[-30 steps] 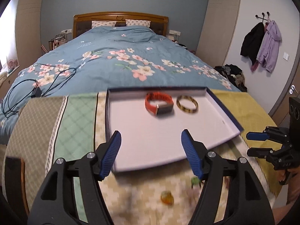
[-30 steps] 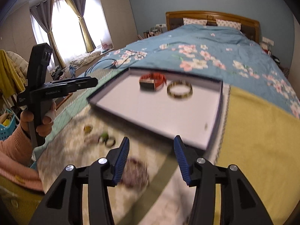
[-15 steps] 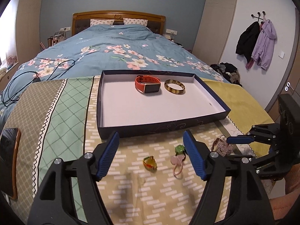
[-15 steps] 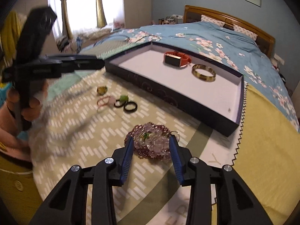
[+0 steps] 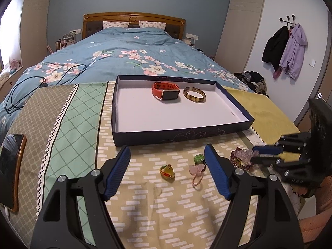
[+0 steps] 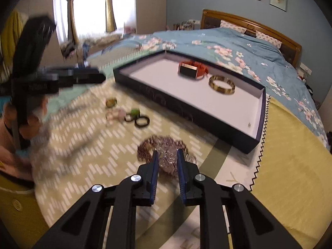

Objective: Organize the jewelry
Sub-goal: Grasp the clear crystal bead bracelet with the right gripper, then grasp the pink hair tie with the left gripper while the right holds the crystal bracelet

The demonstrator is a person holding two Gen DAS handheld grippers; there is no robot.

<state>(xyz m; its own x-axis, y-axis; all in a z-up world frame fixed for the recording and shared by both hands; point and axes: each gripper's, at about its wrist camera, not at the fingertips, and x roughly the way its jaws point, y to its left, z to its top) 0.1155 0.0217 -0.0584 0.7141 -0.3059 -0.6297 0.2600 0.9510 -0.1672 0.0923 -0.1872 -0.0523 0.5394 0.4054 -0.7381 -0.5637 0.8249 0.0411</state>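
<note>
A dark blue tray (image 5: 180, 136) with a white floor holds an orange watch (image 5: 166, 91) and a mottled bangle (image 5: 194, 94). On the patterned cloth in front of it lie a yellow ring (image 5: 167, 172), a pink ring (image 5: 196, 171) and a green ring (image 5: 199, 158). My left gripper (image 5: 167, 155) hovers open above them, holding nothing. To the right, my right gripper (image 6: 167, 155) has its jaws closing on a pink beaded bracelet (image 6: 166, 145); beads fill the narrow gap between the pads. The right gripper (image 5: 256, 155) also shows at the bracelet (image 5: 238, 158) in the left wrist view.
A black ring (image 6: 142, 122) lies beside the green ring (image 6: 134, 112). A phone (image 5: 10, 166) rests at the cloth's left edge. Black cables (image 5: 20, 89) trail over the blue floral duvet behind. A yellow cloth (image 6: 290, 166) covers the right side.
The left gripper drew back from the tray, so the rings now lie under it, and it opened a little. The right gripper came down over the beaded bracelet and its jaws narrowed around it.
</note>
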